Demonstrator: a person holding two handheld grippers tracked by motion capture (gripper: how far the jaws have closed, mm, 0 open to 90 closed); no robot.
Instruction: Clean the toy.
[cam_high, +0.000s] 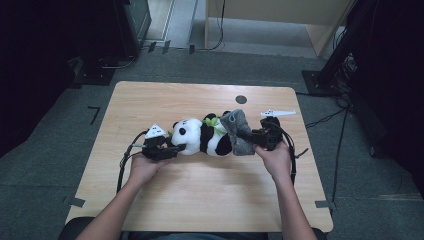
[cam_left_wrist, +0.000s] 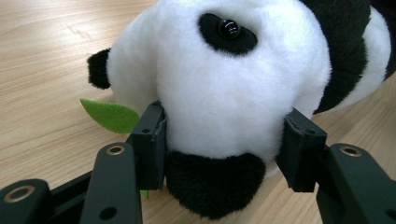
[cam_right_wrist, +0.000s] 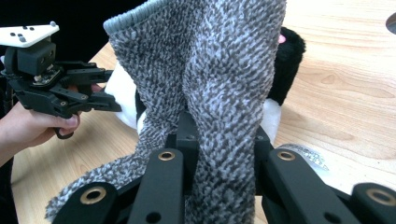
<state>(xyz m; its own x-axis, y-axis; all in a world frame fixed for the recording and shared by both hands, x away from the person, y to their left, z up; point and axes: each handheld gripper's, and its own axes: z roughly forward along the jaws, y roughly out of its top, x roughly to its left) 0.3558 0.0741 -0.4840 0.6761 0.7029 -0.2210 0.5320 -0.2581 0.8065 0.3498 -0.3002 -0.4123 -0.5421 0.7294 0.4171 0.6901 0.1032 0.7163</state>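
A black-and-white panda plush (cam_high: 202, 136) lies on its side in the middle of the table, head to the left. My left gripper (cam_high: 172, 150) is shut on the panda's head (cam_left_wrist: 233, 79), one pad pressing into the white fur on each side. A green felt leaf (cam_left_wrist: 112, 115) sticks out beside the head. A grey knitted sock (cam_high: 237, 131) covers the panda's lower end. My right gripper (cam_right_wrist: 219, 154) is shut on the sock (cam_right_wrist: 219, 70), which stands up between the jaws. The right gripper view also has the left gripper (cam_right_wrist: 100, 88) in a hand at its left.
The wooden table (cam_high: 200, 200) has a small dark round hole (cam_high: 241, 99) near its far edge. Cables trail from both grippers toward the table's sides. Dark equipment stands on the floor beyond, next to a wooden cabinet (cam_high: 280, 20).
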